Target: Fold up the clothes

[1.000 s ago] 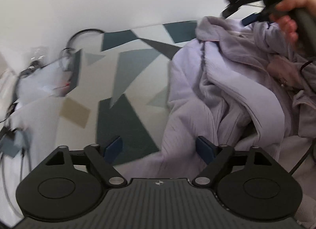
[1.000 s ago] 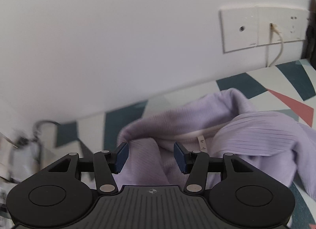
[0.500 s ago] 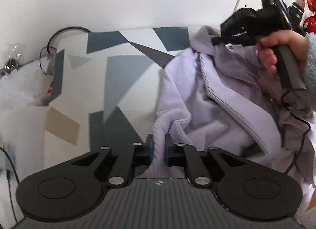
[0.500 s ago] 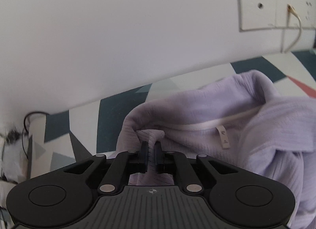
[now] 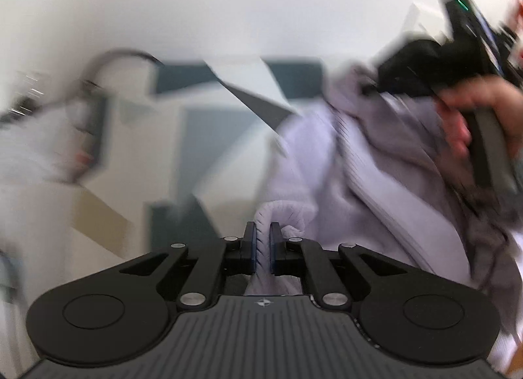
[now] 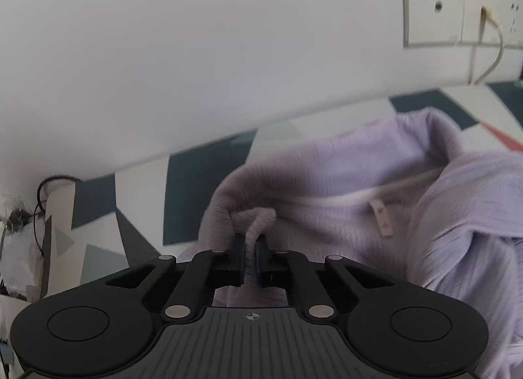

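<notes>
A lilac ribbed knit garment (image 5: pixel 343 163) lies crumpled on a cloth printed with dark and pale triangles (image 5: pixel 209 137). My left gripper (image 5: pixel 261 241) is shut on a fold of its near edge, and the fabric bulges up between the pads. In the left wrist view my right gripper (image 5: pixel 369 90), held by a hand (image 5: pixel 474 107), bites the garment's far upper edge. The right wrist view shows that gripper (image 6: pixel 250 250) shut on a rolled hem of the garment (image 6: pixel 343 183), near the neckline and its small white label (image 6: pixel 380 215). The left wrist view is blurred.
A white wall (image 6: pixel 196 52) runs along the back, with a socket plate (image 6: pixel 457 9) and a pale cable at the upper right. Black cables (image 6: pixel 42 189) and clear plastic clutter lie at the left end of the patterned cloth.
Both grippers went from open to shut on folds of the lilac garment. The left gripper has shifted towards the garment's edge, and the right one has dropped onto the hem.
</notes>
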Demonstrator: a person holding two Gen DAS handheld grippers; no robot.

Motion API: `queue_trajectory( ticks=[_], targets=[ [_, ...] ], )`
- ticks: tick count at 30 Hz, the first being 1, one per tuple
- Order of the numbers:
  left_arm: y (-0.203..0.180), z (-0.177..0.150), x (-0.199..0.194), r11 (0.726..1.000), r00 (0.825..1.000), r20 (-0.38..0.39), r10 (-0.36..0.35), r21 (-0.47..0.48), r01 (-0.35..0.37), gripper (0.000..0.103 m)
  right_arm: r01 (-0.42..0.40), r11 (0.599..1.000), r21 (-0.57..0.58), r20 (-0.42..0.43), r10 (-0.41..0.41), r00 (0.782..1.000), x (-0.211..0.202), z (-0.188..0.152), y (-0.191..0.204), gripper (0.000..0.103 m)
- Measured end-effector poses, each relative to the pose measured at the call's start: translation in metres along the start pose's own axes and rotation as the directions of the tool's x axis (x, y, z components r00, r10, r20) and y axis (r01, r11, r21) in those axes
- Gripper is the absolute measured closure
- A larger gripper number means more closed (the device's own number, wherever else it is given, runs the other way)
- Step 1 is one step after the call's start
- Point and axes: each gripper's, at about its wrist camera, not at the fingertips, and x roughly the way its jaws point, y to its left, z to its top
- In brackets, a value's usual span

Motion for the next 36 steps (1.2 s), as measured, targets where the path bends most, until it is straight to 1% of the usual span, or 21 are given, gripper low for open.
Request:
queue_trajectory(
  ticks=[1,3,6,7,9,11,14,15,16,17,19,20,21,24,26,27,28,30,32,33,36],
  targets=[
    [0.008,0.005,-0.007,0.999,0.999,0.037,0.035,-0.026,-0.034,0.095,-0.010,1.000,0.001,0.033,0.010,0.999,-0.006,0.002,0.001,0.099],
    [0.025,0.018,-0.019,0.993,0.990,0.104,0.101,-0.078,-0.093,0.096,-0.048,0.999,0.016,0.130,0.046,0.990,-0.022,0.010,0.005,0.099],
    [0.044,0.042,-0.027,0.979,0.972,0.170,0.164,-0.146,-0.140,0.096,-0.104,0.992,0.072,0.248,0.083,0.965,-0.040,0.025,0.008,0.099],
    [0.046,0.049,-0.026,0.977,0.966,0.189,0.178,-0.148,-0.151,0.096,-0.125,0.987,0.097,0.281,0.094,0.955,-0.045,0.030,0.008,0.099],
    [0.042,0.060,-0.017,0.974,0.949,0.227,0.217,-0.111,-0.197,0.095,-0.143,0.981,0.131,0.331,0.092,0.939,-0.047,0.041,0.010,0.099],
    [0.038,0.069,0.002,0.966,0.936,0.240,0.256,-0.082,-0.244,0.095,-0.133,0.980,0.150,0.351,0.073,0.933,-0.039,0.049,0.013,0.099],
    [0.041,0.074,0.041,0.958,0.937,0.205,0.284,-0.108,-0.267,0.094,-0.087,0.975,0.204,0.344,0.011,0.939,-0.017,0.055,0.007,0.099],
    [0.041,0.073,0.056,0.955,0.939,0.177,0.295,-0.097,-0.281,0.091,-0.068,0.975,0.210,0.315,-0.002,0.949,-0.009,0.053,0.003,0.099],
    [0.039,0.072,0.071,0.950,0.941,0.135,0.312,-0.069,-0.305,0.087,-0.050,0.975,0.215,0.286,-0.014,0.958,-0.001,0.051,0.000,0.098],
    [0.036,0.069,0.081,0.944,0.939,0.093,0.330,-0.038,-0.328,0.086,-0.031,0.975,0.220,0.257,-0.027,0.966,0.007,0.049,-0.004,0.095],
    [0.033,0.057,0.081,0.936,0.933,0.070,0.352,-0.009,-0.352,0.078,0.006,0.974,0.228,0.198,-0.052,0.979,0.023,0.045,-0.011,0.063],
    [0.033,0.052,0.073,0.940,0.936,0.088,0.340,-0.011,-0.340,0.074,0.006,0.972,0.234,0.194,-0.053,0.980,0.019,0.041,-0.016,0.060],
    [0.033,0.049,0.062,0.948,0.943,0.098,0.319,-0.017,-0.319,0.066,0.006,0.971,0.241,0.190,-0.053,0.980,0.015,0.037,-0.020,0.061],
    [0.030,0.041,0.029,0.970,0.962,0.124,0.242,-0.029,-0.240,0.064,-0.077,0.964,0.253,0.207,0.024,0.978,-0.015,0.026,-0.033,0.062],
    [0.022,0.033,0.002,0.982,0.970,0.149,0.190,-0.021,-0.189,0.059,-0.131,0.954,0.268,0.214,0.074,0.974,-0.037,0.020,-0.041,0.062],
    [0.018,0.028,-0.012,0.986,0.972,0.162,0.168,-0.017,-0.167,0.049,-0.157,0.949,0.275,0.217,0.098,0.971,-0.048,0.016,-0.045,0.060],
    [0.013,0.021,-0.026,0.988,0.971,0.178,0.157,-0.016,-0.156,0.042,-0.166,0.950,0.263,0.203,0.113,0.973,-0.057,0.008,-0.045,0.059],
    [0.006,0.004,-0.048,0.990,0.971,0.190,0.143,-0.022,-0.141,0.040,-0.183,0.953,0.241,0.174,0.143,0.974,-0.077,-0.010,-0.046,0.059],
    [-0.003,-0.015,-0.067,0.992,0.976,0.182,0.124,-0.040,-0.119,0.039,-0.188,0.957,0.220,0.143,0.159,0.977,-0.095,-0.030,-0.046,0.053],
    [-0.006,-0.026,-0.073,0.993,0.978,0.170,0.118,-0.049,-0.111,0.038,-0.185,0.960,0.211,0.126,0.161,0.979,-0.103,-0.042,-0.046,0.052],
    [-0.019,-0.056,-0.086,0.988,0.981,0.127,0.146,-0.072,-0.137,0.038,-0.176,0.968,0.181,0.083,0.164,0.983,-0.121,-0.070,-0.048,0.052]
  ],
)
